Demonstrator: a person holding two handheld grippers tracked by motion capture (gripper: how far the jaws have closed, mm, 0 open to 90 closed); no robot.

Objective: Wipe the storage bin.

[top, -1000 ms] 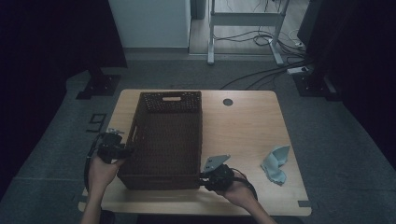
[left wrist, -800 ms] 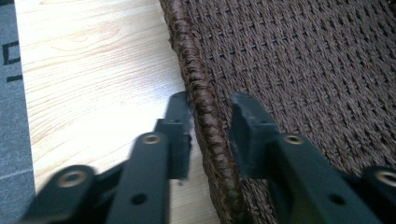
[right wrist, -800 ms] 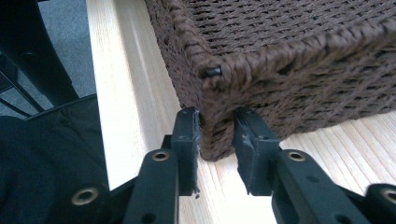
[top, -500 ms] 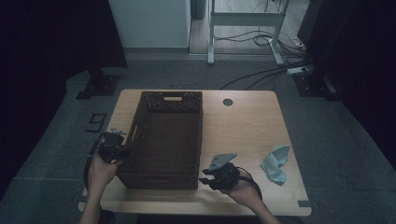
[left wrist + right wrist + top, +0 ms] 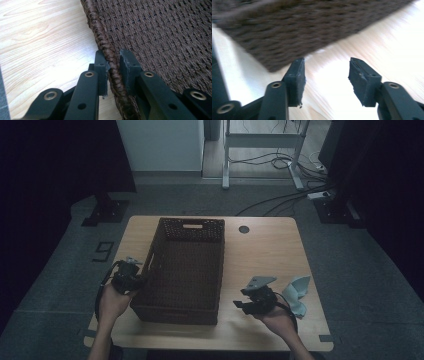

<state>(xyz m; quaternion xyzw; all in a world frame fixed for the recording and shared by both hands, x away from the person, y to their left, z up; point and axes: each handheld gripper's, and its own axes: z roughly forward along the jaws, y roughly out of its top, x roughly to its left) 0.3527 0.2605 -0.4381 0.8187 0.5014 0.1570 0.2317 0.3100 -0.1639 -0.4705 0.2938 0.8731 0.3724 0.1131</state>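
Observation:
A dark brown woven basket [image 5: 192,225] stands on the wooden table [image 5: 265,250]. My left gripper [image 5: 136,279] sits at the basket's left side. In the left gripper view this gripper [image 5: 113,62] is shut on the braided rim [image 5: 100,37], its jaws having just been closing onto it. My right gripper [image 5: 239,304] hovers over bare wood, a little right of the basket's near right corner. In the right gripper view that gripper [image 5: 325,72] is open with nothing between its pads; its jaws have just been opening. The basket's wall [image 5: 299,30] lies ahead of it, blurred.
A crumpled pale blue cloth [image 5: 297,287] lies on the table just right of my right hand. A small round hole [image 5: 244,229] sits in the tabletop at the back. Bare wood stretches between basket and cloth. Cables and a stand are on the floor beyond.
My right gripper has let go of the basket's near right corner, moved off to the right and opened. The left hand has stayed at the left rim.

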